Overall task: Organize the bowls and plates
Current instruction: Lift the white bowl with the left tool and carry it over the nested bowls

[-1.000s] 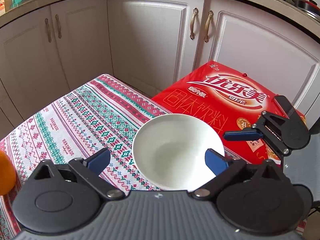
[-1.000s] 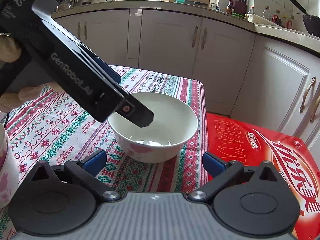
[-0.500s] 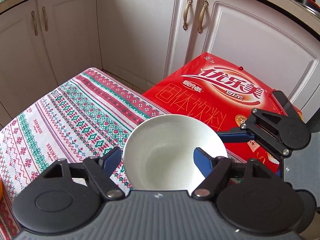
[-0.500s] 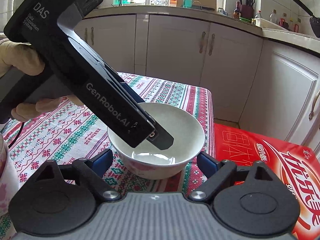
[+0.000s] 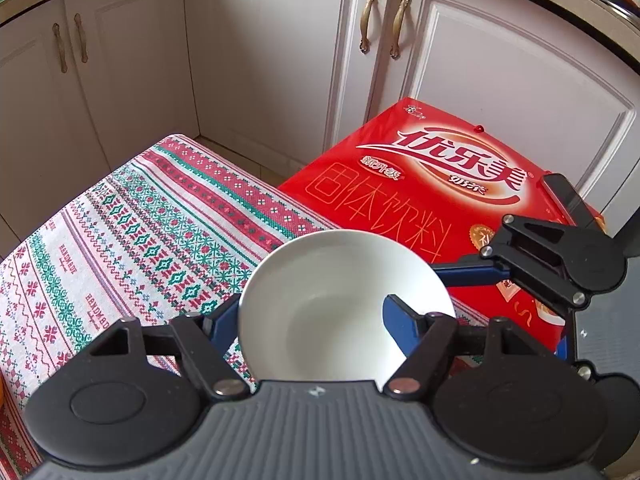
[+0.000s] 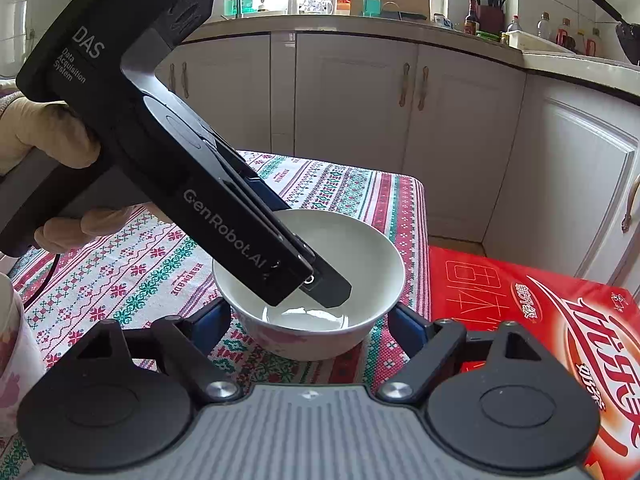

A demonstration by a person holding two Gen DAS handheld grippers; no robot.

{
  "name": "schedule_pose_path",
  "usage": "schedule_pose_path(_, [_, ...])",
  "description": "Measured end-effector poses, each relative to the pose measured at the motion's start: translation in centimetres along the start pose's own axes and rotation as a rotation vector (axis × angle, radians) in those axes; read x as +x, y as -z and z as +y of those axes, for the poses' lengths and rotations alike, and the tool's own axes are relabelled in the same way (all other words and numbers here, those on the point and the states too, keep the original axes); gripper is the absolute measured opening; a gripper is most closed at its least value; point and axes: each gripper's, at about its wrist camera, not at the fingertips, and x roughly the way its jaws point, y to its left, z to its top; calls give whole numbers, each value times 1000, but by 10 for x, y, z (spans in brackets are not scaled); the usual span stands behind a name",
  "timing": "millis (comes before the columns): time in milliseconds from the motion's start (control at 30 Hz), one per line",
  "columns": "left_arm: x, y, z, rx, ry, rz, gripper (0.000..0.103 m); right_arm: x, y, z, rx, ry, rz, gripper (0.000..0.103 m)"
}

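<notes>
White bowl (image 5: pixel 344 312) sits upright on the patterned cloth over the counter (image 5: pixel 132 240), at the counter's edge nearest the red carton (image 5: pixel 432 192). Left gripper (image 5: pixel 308 320) comes down on it from above and behind: one blue finger lies outside the rim on the gripper's left, the other reaches inside the cavity on its right, so the near wall of the bowl lies between them. Jaws are partway spread and not visibly pressed on the rim; no pinch that I can confirm. Right wrist view shows the same thing from the side: the left gripper's dark body slants into the bowl (image 6: pixel 308 292), its tip low over the bottom. Right gripper (image 6: pixel 310 320) sits low and just in front of the bowl, jaws spread wide, one blue finger off each side of the bowl's outer wall, apparently apart from it. Bowl is round, so no long axis to line up; what matters is rim wall versus finger gap. Judgement: the left gripper is nearer and already straddles the rim, so the next move likely turns on closing across that wall. The right gripper appears only to bracket the base. Pink-patterned cup (image 6: pixel 16 360) stands at the far left of the right gripper, well apart.
</notes>
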Motion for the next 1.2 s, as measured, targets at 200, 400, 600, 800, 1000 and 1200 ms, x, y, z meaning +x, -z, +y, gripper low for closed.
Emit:
schedule_pose_path(200, [-3,0,-1,0,-2,5,71,-1,-1,0,7,-3,10,89])
schedule_pose_path(400, [-18,4,-9,1,-8,-2,71,-12,-4,7,5,-13,10,89])
schedule_pose_path(600, [-45,8,-20,3,-20,-29,71,-34,-10,19,-16,-18,-5,89])
schedule_pose_path(800, [-77,19,-34,1,-39,-60,71,-60,-13,35,-34,-32,-23,89])
schedule_pose_path(1000, [-108,34,-45,-6,-61,-90,71,-87,-14,54,-59,-46,-40,89])
schedule_pose_path(1200, [-136,51,-55,-22,-81,-126,71,-113,-15,74,-80,-63,-60,89])
